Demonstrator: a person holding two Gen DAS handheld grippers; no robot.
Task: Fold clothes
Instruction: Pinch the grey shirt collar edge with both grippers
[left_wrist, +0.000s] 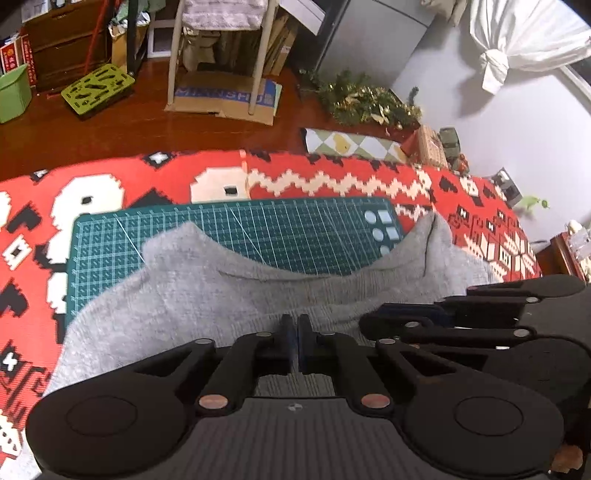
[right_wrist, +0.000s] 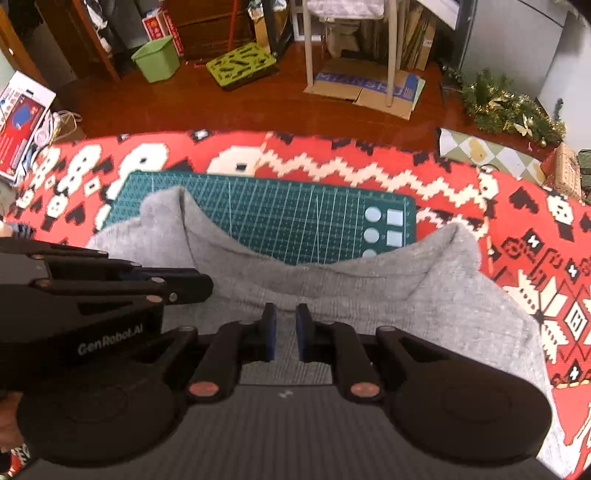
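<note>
A grey garment (left_wrist: 192, 295) lies over a green cutting mat (left_wrist: 258, 229), and two of its corners stand up as peaks (right_wrist: 458, 236). My left gripper (left_wrist: 297, 325) hovers low over the garment's middle. It is shut, with its pads almost touching and no cloth showing between them. Just beside it, my right gripper (right_wrist: 286, 319) is open by a narrow gap, and grey cloth (right_wrist: 406, 295) shows through that gap. The left gripper (right_wrist: 201, 286) enters the right wrist view from the left. In the left wrist view the right gripper (left_wrist: 369, 321) comes in from the right.
A red, white and black patterned cloth (left_wrist: 332, 177) covers the work surface under the mat. Beyond it on the wooden floor are a chair (left_wrist: 221, 55), flattened cardboard (left_wrist: 225, 99), a green bin (right_wrist: 157, 59), a lime crate (right_wrist: 240, 64) and a tinsel garland (left_wrist: 365, 99).
</note>
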